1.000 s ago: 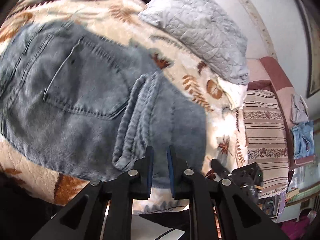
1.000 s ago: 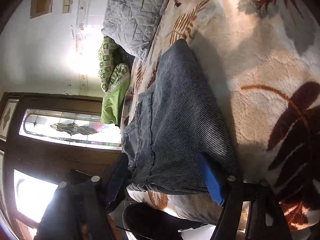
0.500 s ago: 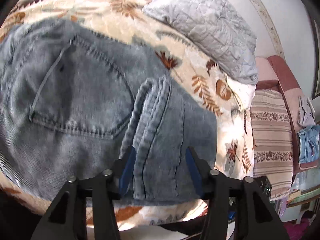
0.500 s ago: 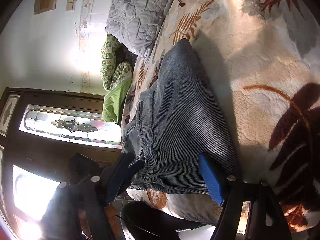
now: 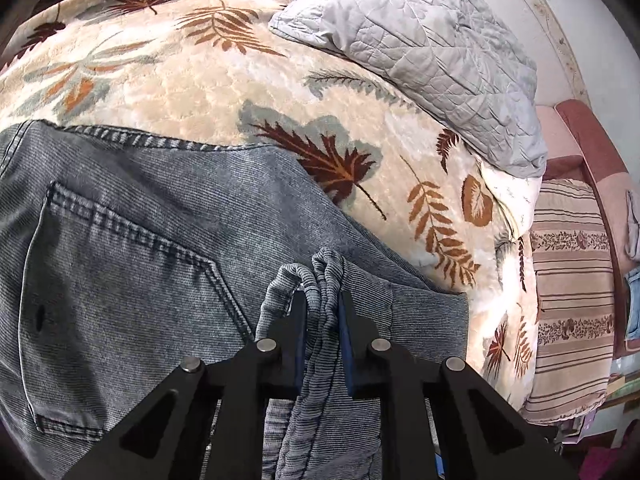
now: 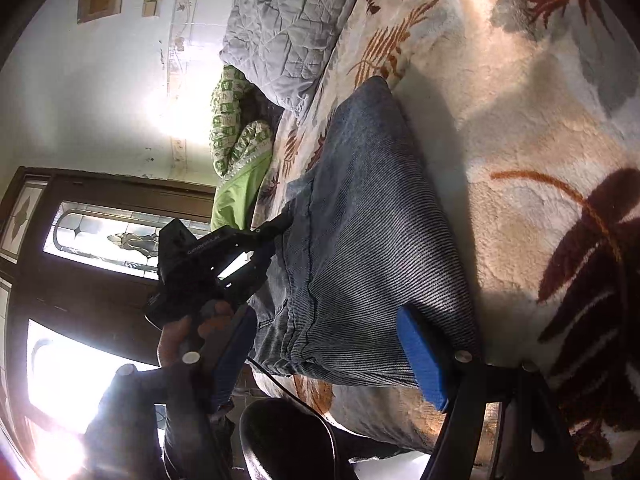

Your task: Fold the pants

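Pants (image 5: pixel 132 272) are lying flat on the bed (image 5: pixel 208 92), back pocket up, the waistband running along their far edge in the left wrist view. The folded hem end is bunching right at the near edge of the bed, where both of my tongs are working.

Left tongs (image 5: pixel 323 320): jaws have just been closing, and they are now pinching the thick ridged roll of the hems between the pads.

Right tongs (image 6: pixel 332 364): standing spread wide, straddling the denim at the near edge; I am seeing no pad pressing on the cloth.

The pants' long axis is running away from me, toward the grey quilted pillow (image 5: pixel 420 52).

I am judging the next fold as carrying the hem end forward over the seat. Open blanket is lying beyond and to the right; the pillow is sitting well apart. The near edge of the bed is the risk: slack cloth could be slipping off.
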`<action>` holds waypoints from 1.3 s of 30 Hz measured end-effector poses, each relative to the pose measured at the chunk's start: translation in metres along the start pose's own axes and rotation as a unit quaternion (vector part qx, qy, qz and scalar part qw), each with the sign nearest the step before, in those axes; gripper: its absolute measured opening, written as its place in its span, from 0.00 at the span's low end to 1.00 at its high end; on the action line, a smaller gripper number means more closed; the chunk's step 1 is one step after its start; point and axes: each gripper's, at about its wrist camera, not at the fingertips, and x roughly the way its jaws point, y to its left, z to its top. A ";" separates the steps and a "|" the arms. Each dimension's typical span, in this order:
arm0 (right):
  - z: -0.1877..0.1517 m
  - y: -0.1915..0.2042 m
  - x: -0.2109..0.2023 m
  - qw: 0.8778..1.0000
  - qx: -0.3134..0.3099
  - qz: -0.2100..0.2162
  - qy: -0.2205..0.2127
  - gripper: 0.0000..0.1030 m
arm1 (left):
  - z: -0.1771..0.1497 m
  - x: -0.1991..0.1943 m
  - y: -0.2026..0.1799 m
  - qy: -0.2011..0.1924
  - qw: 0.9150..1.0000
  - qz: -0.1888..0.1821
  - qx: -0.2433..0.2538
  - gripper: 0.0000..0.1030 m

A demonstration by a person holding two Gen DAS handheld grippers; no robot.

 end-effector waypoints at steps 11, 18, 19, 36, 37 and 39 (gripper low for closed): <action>-0.003 0.002 0.002 1.000 -0.013 -0.001 0.004 0.73 | -0.017 0.007 -0.004 -0.029 0.994 0.090 0.057 0.19; -0.001 0.003 0.002 1.000 -0.005 -0.007 0.004 0.73 | -0.047 -0.057 -0.021 -0.069 0.995 0.017 0.063 0.50; -0.001 0.003 0.002 1.000 -0.005 -0.008 0.004 0.74 | -0.055 -0.058 -0.022 -0.059 0.996 -0.008 0.065 0.50; 0.098 0.050 0.010 0.999 -0.026 -0.028 0.026 0.79 | -0.099 -0.017 -0.010 0.006 0.996 0.019 0.088 0.22; 0.108 0.050 0.021 0.998 -0.031 -0.043 0.028 0.79 | -0.098 -0.017 -0.009 0.005 0.996 0.018 0.085 0.22; 0.128 0.038 0.046 0.998 -0.018 -0.050 0.042 0.79 | -0.099 -0.016 -0.009 0.004 0.996 0.018 0.085 0.22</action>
